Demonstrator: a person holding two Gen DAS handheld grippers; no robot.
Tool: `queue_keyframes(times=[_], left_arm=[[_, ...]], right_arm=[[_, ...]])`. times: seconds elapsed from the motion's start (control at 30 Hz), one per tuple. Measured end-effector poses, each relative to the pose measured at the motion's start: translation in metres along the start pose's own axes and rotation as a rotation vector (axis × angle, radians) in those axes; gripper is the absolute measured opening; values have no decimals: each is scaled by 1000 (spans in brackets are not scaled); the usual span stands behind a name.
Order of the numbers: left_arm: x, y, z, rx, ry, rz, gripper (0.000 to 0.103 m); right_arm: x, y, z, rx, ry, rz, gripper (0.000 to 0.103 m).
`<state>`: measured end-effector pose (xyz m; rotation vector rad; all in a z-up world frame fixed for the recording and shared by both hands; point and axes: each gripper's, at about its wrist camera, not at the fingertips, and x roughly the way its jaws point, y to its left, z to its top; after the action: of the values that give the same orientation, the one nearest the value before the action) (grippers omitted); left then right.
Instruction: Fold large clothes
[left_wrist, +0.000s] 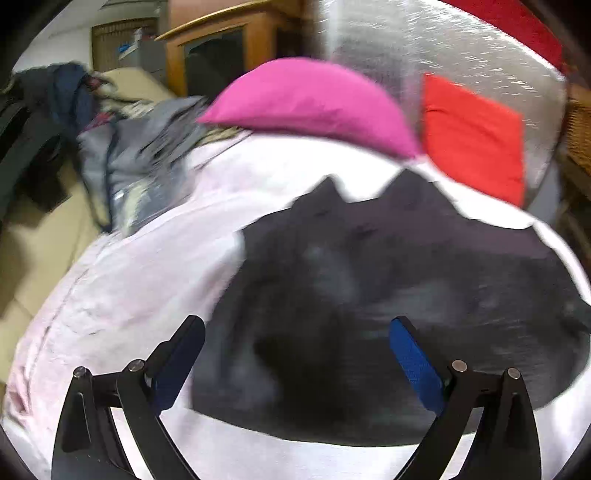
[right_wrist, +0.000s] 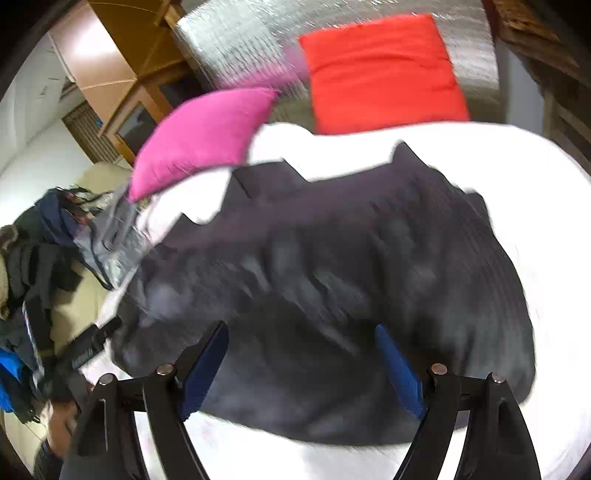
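Note:
A large dark grey garment (left_wrist: 388, 295) lies rumpled on a white sheet (left_wrist: 129, 295); it also shows in the right wrist view (right_wrist: 332, 277), on the same sheet (right_wrist: 535, 184). My left gripper (left_wrist: 297, 328) is open and empty, its blue-padded fingers (left_wrist: 413, 362) spread over the garment's near part. My right gripper (right_wrist: 301, 334) is open and empty too, its fingers (right_wrist: 399, 369) apart over the garment's near edge. The left gripper's body (right_wrist: 86, 347) shows at the garment's left edge in the right wrist view. Both views are motion-blurred.
A magenta pillow (left_wrist: 314, 103) and a red cushion (left_wrist: 476, 144) lie at the far end against a silvery wall. A heap of dark and grey clothes (left_wrist: 122, 162) lies on a beige surface at the left. A wooden cabinet (left_wrist: 221, 48) stands behind.

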<state>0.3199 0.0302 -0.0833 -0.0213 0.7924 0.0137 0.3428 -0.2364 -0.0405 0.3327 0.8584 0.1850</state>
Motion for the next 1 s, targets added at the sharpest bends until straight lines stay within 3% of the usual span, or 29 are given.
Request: queue_keyframes(times=[0.1, 0.17, 0.33, 0.43, 0.53, 0.63, 0.73, 0.87, 1.0], left_arm=[[-14, -49, -11, 123, -50, -43, 100], [-8, -76, -21, 204, -58, -13, 100], [37, -94, -38, 264, 56, 15, 101], [50, -91, -38, 255, 77, 12, 103], [49, -91, -31, 266, 97, 5, 103], [30, -76, -19, 239, 40, -20, 103], [2, -44, -16, 161, -28, -35, 103], [-15, -2, -14, 43, -48, 0, 103], [-15, 18, -13, -28, -58, 28, 103]], right_arm=[[24, 27, 27, -86, -4, -123, 84], [47, 37, 39, -133, 37, -181, 84], [107, 32, 33, -200, 179, -332, 84], [115, 33, 26, -245, 173, -375, 86], [108, 31, 31, -215, 179, -365, 86], [67, 34, 32, -190, 99, -309, 86], [23, 34, 13, -167, 51, -221, 86], [-16, 28, -28, -158, 19, -156, 86], [-21, 16, -50, -124, -9, -199, 86]])
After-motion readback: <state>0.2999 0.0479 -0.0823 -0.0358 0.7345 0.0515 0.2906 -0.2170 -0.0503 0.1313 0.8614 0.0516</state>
